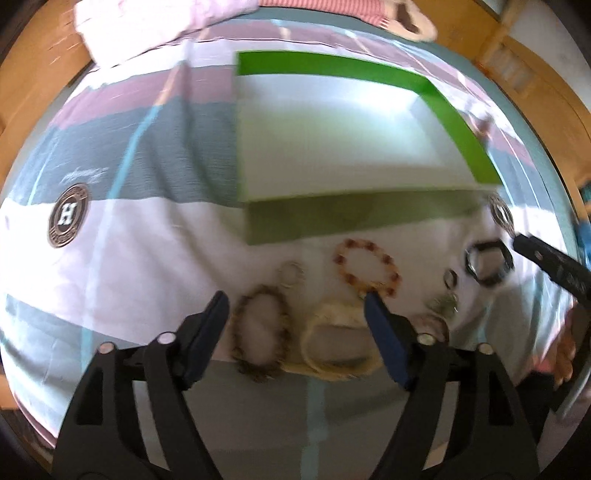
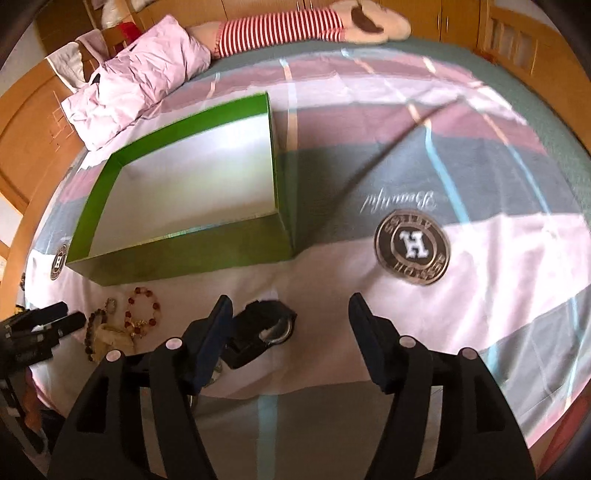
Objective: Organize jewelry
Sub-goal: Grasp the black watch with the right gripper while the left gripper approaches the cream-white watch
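An open green box (image 1: 458,122) with a white inside lies on the striped bedspread; it also shows in the right wrist view (image 2: 110,173). In front of it lie a red-and-amber bead bracelet (image 1: 369,267), a dark bead bracelet (image 1: 260,332), a cream bangle (image 1: 338,339), small rings (image 1: 291,275) and a black watch (image 1: 487,260). My left gripper (image 1: 297,310) is open above the dark bracelet and the bangle. My right gripper (image 2: 290,312) is open just over the black watch (image 2: 264,326), which sits by its left finger.
The striped bedspread (image 2: 424,147) carries round H badges (image 2: 412,251). A pink pillow (image 2: 140,77) and a striped plush toy (image 2: 295,26) lie at the far end. A wooden bed frame (image 2: 26,140) rings the mattress. The near bed edge runs under both grippers.
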Tool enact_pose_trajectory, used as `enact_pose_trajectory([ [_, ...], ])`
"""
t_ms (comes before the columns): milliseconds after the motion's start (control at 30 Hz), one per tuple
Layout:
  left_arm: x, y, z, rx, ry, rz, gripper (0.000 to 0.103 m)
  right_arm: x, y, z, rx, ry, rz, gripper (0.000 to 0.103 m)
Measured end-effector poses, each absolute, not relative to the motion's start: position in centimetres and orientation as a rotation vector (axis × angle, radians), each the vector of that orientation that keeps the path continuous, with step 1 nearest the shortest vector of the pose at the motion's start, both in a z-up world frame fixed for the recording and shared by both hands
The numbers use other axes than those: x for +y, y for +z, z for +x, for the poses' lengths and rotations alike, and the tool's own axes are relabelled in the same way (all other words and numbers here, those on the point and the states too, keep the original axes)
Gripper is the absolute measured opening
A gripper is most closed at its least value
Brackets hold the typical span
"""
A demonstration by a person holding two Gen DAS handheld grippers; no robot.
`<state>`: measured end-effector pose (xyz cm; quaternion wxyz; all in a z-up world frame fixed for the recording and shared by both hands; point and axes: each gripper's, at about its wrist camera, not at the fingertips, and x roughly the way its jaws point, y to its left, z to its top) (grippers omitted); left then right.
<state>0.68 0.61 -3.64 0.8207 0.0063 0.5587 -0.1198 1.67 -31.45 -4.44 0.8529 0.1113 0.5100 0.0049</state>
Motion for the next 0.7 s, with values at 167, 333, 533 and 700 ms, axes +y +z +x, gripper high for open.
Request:
enact_pose_trajectory([
  [167,-1.8,-4.7,0.3,1.236,-0.32,0.074,0.082,-29.8,-5.6,2.1,1.116,0.056,0.218,0.071],
  [333,-2.7,-6.5,0.2,1.283,-0.337,0.117,0.082,-27.9,-7.1,2.6,1.157,0.1,0.201,0.071],
  [533,-3.8,-7.8,0.3,1.301,-0.328,0.13,0.064,-26.2,-7.7,2.3,1.161,0.128,0.124,0.043],
  [700,-3.4,-7.3,0.3,1.278,-0.316,0.098,0.063,-26.0,-7.2,1.8,1.135,0.167,0.13,0.017],
])
